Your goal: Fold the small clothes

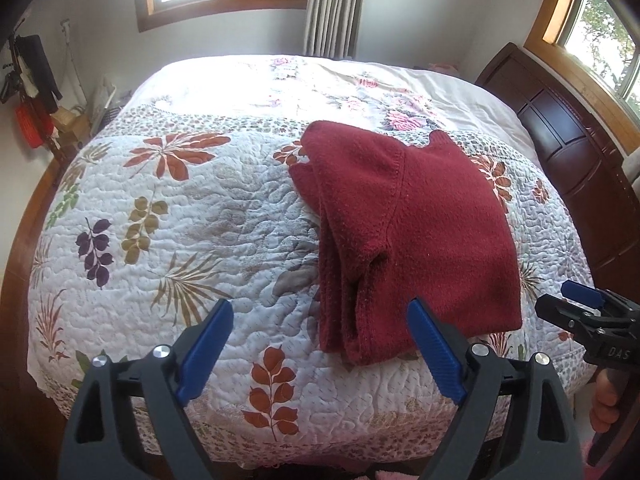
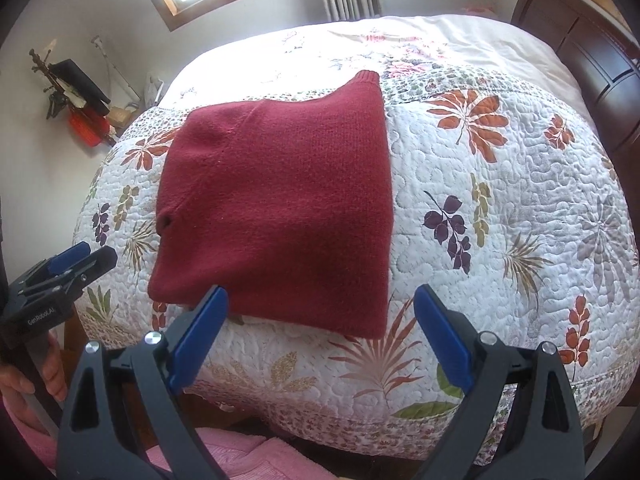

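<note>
Red sweater (image 2: 276, 208) folded near quilt (image 2: 500, 184) edge, both tools spread, empty.

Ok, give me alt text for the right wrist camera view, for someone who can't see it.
A dark red knit sweater lies folded on a floral quilted bedspread. The open right hand-held gripper hovers near its front edge, and the left hand-held gripper is at the far left.

Looks like a home bedroom from my feeds. Big bed (image 1: 440, 92) under a quilted leaf-print bedspread (image 1: 168, 240), dark wooden headboard (image 1: 568, 152) on the right. Wood-framed windows (image 1: 224, 0) with trees outside, grey curtain (image 1: 334, 8) between them. Far left corner has a coat stand (image 2: 60, 80) hung with dark clothing and household clutter on the floor.
</note>
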Available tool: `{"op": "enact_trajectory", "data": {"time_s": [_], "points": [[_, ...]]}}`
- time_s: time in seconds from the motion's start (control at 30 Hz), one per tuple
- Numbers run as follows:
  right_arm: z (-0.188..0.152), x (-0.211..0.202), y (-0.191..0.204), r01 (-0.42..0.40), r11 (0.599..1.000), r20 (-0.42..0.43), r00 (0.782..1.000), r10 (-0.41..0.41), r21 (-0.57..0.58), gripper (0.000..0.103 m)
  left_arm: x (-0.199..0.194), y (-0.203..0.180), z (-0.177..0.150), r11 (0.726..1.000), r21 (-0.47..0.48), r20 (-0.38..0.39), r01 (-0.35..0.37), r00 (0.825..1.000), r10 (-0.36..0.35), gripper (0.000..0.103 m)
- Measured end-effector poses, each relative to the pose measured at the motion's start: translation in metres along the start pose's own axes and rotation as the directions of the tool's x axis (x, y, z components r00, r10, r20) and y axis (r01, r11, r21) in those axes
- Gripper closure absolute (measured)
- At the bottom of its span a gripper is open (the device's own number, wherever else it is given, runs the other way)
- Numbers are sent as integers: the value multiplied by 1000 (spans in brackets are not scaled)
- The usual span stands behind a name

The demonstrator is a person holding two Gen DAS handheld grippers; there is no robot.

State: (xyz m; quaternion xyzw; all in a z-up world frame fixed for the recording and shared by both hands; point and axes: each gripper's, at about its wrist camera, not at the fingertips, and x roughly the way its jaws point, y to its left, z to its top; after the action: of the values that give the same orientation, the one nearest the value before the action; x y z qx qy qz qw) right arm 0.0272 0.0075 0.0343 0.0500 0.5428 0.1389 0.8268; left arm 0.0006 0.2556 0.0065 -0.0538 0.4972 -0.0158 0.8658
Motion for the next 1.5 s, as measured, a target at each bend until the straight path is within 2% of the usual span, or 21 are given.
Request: {"op": "enact_trajectory", "data": {"time_s": [0.67, 1.5], "points": [[-8, -2, 7, -6, 1000, -9, 1000, 6, 8, 9, 0, -8, -12, 998, 31, -19, -58, 998, 58, 10], [-15, 3, 6, -2, 1000, -31, 1000, 2, 16, 9, 3, -10, -23, 997, 42, -40, -71, 997, 73, 10]]}}
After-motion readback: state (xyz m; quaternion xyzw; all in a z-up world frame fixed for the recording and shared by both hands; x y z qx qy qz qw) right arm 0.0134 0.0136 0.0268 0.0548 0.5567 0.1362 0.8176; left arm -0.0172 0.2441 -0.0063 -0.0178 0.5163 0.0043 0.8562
